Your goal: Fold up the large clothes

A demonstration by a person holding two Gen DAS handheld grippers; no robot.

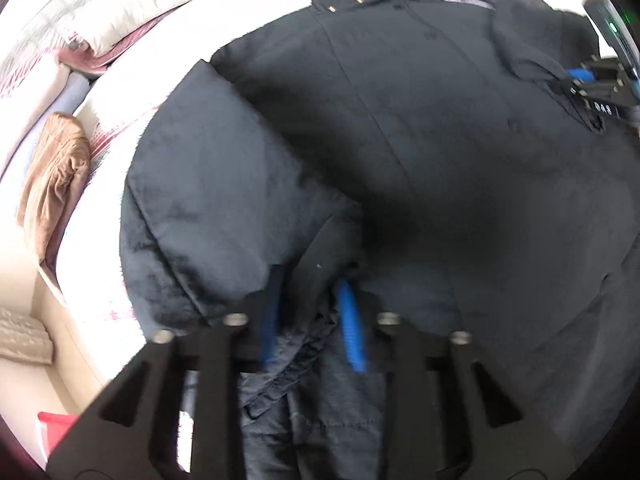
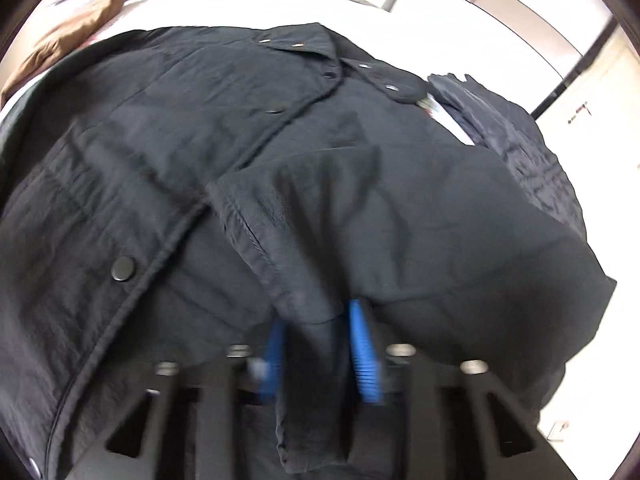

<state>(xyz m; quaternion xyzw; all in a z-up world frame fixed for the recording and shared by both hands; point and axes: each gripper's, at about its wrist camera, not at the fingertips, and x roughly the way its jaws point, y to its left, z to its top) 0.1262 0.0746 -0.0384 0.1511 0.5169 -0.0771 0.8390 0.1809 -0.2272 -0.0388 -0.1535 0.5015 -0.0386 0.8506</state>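
1. Nearest the left wrist lens: left gripper (image 1: 312,312), blue fingers (image 1: 352,328) closed down on a bunched cuff (image 1: 320,248) of the dark jacket's sleeve. Fabric fills the gap between the fingers, so the jaws are narrow, clamped on cloth.
2. Nearest the right wrist lens: right gripper (image 2: 320,344), same story. Blue fingers (image 2: 362,356) pinch the other sleeve cuff (image 2: 308,308); a flap of it hangs down between the fingers toward the camera.
3. Both views are motion-blurred, especially around the fingers.
4. Dark jacket (image 1: 400,140) lies front-up, spread across a white bed (image 1: 100,240). Collar end is away from both grippers. Snap buttons (image 2: 123,268) run up the front placket to the collar (image 2: 340,68).
5. Left sleeve (image 1: 208,200) is folded in over the jacket's front; right sleeve (image 2: 380,208) likewise lies across the chest.
6. In the left wrist view, the right gripper shows at the far right edge (image 1: 600,80), on the jacket.
7. A second dark quilted garment (image 2: 520,140) sits just beside the jacket's collar, on the right.
8. A brown garment (image 1: 56,176) lies crumpled at the bed's left edge, apart from the jacket.
9. Pillows and bedding (image 1: 140,8) are stacked at the head of the bed, past the collar.
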